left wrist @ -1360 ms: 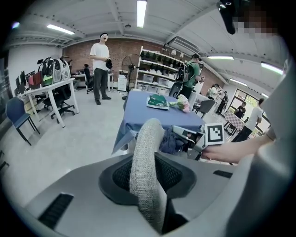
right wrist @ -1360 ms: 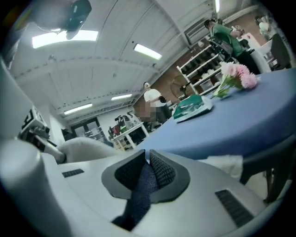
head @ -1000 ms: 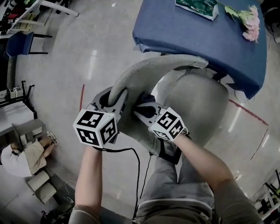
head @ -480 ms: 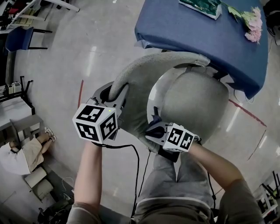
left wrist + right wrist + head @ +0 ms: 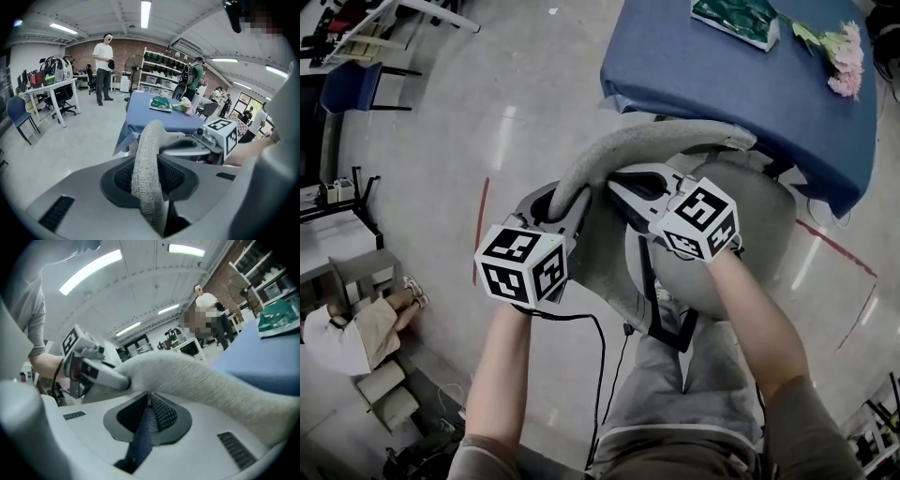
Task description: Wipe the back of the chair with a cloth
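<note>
Now left tongs (image 5: 562,202) clamp the rim of the chair back (image 5: 661,136), right tongs (image 5: 149,401) pinching the cloth (image 5: 143,437) just beside it.

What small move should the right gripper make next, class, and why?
Probably slide the right gripper along the chair back toward its far end, pressing the cloth on. The dark blue cloth is pinched in its jaws right by the grey fabric, next to where the left gripper clamps the rim, so most of the back lies ahead.
</note>
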